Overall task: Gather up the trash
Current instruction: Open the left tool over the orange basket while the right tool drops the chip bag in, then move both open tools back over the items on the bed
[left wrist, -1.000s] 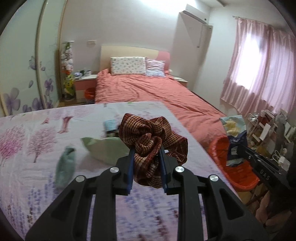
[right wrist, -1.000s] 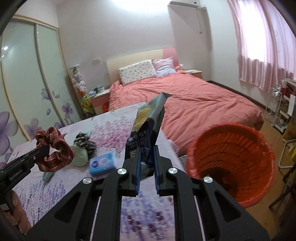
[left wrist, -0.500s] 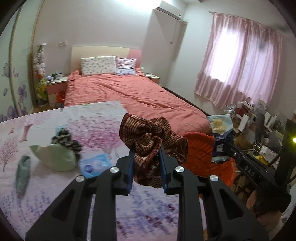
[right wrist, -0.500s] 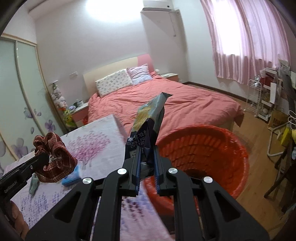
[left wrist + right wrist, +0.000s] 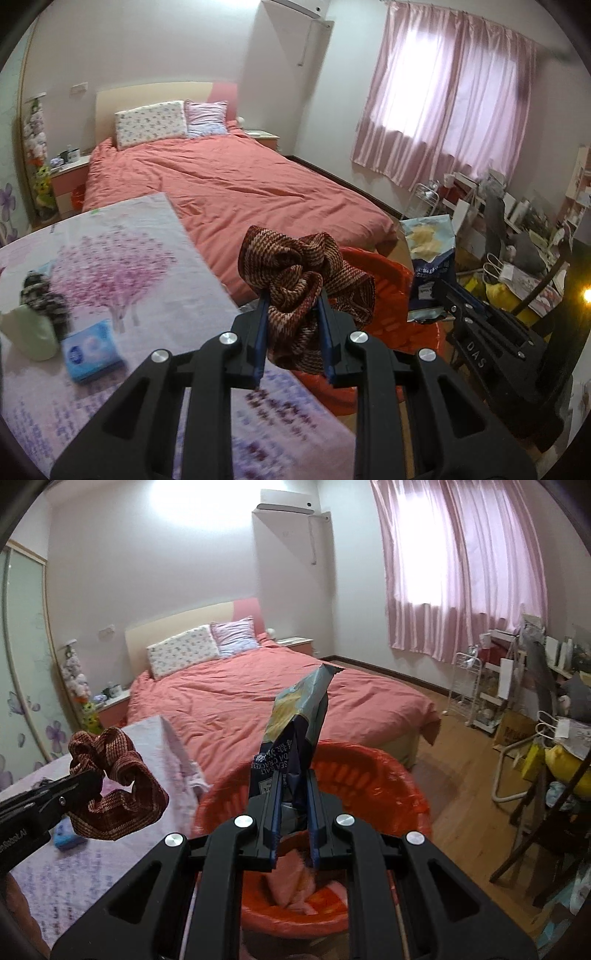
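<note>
My left gripper is shut on a red-brown woven scrunchie, held in the air at the table's right edge, partly in front of the orange bin. In the right wrist view the same scrunchie hangs at the left, beside the bin. My right gripper is shut on an empty dark-blue cracker bag, which stands upright over the orange bin. Pink scraps lie inside the bin. The left wrist view shows the cracker bag at the right, held by the right gripper.
The table has a floral cloth carrying a blue tissue pack, a pale green pouch and a dark scrunchie. A bed with a red cover lies beyond. Cluttered shelves and chairs fill the right side.
Both grippers swung right, from over the table toward the orange bin. The cracker bag now hangs above the bin's mouth, and the scrunchie has reached the table's right edge. Both grips are unchanged.
</note>
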Motion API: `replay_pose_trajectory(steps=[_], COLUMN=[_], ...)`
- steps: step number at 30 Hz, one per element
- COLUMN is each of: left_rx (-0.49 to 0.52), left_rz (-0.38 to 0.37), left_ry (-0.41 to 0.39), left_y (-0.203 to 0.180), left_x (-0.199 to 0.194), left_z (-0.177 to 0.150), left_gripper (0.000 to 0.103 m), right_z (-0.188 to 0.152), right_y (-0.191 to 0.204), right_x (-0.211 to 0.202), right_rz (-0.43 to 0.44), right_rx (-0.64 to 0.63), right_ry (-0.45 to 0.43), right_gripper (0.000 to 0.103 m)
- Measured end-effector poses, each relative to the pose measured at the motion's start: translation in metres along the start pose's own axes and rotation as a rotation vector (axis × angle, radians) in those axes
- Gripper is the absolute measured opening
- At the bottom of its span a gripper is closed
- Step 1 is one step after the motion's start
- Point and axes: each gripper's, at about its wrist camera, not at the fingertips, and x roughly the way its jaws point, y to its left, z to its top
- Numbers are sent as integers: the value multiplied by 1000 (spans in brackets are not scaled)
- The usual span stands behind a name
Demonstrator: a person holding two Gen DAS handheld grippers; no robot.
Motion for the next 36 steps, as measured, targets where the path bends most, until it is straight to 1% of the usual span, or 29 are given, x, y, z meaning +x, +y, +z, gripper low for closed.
replay_pose_trajectory(steps=[5, 11, 13, 15, 17, 19, 20, 22, 25, 27, 29, 33, 36], left_rx=[27, 43, 44, 42, 39, 33, 30, 28, 33, 38, 43, 43, 44], left_rz=[-25, -48, -51, -41, -28, -15, -5, 11, 47, 76, 100, 153, 184], left_ry=[29, 65, 82, 97, 111, 121, 123, 124, 112, 100, 92, 81, 76], left_y=[-17, -31, -33, -34, -32, -29, -27, -22, -15, -8, -1, 16, 29], left_x=[27, 55, 64, 72, 80, 83, 84, 82, 75, 67, 59, 40, 27], left_z=[1, 1, 0, 0, -2, -4, -5, -6, -7, -9, -11, -17, -19], left_gripper=[24, 25, 28, 35, 39, 44, 46, 48, 53, 59, 61, 65, 66], right_z=[-1, -2, -1, -1, -2, -4, -4, -6, -7, -5, -4, -1, 0], right_y=[-18, -38, -42, -45, -46, -46, -47, -47, -43, -40, -36, -28, -15], right_x=[9, 18, 23, 29, 34, 37, 37, 36, 31, 29, 27, 26, 22], right_rz=[-14, 20, 51, 80, 88, 87, 87, 84, 71, 63, 61, 72, 85], right_rx=[29, 104, 137, 162, 177, 184, 188, 194, 183, 171, 159, 135, 108], right_ry=[16, 51, 71, 95, 110, 121, 125, 128, 119, 112, 108, 105, 103], right_gripper=[13, 13, 13, 13, 18, 27, 30, 40, 49, 53, 55, 56, 58])
